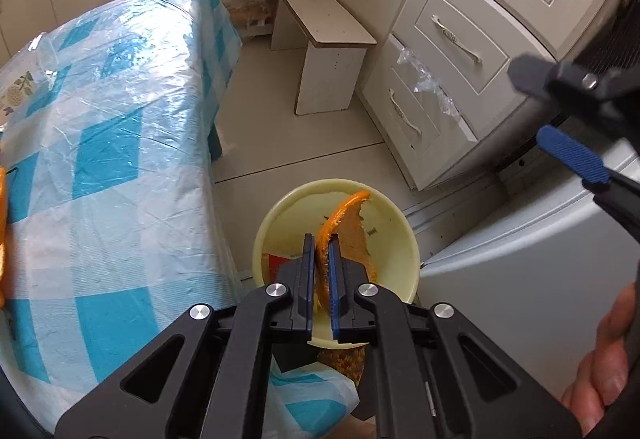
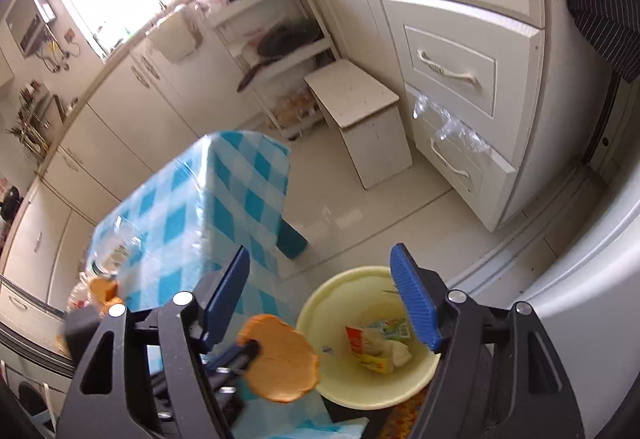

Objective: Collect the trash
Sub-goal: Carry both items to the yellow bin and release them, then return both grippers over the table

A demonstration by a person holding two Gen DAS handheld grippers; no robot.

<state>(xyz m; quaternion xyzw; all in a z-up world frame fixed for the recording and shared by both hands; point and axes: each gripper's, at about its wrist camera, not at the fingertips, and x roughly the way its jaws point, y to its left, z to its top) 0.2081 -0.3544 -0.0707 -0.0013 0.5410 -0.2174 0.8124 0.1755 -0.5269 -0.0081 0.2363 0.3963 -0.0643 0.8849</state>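
Left of the yellow bin point(image 1: 396, 211), my left gripper point(image 1: 322, 271) clamps an orange peel point(image 1: 346, 227) above its rim; beside it my right gripper point(image 2: 324, 295) gapes empty. Risk: released off-centre, the peel could fall onto the floor point(image 1: 280, 143).

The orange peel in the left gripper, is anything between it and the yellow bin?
Nothing visible. The left gripper holds the peel at the bin's open top, beside the table edge. The bin holds only wrappers at the bottom, and the right gripper stands open, clear of the peel.
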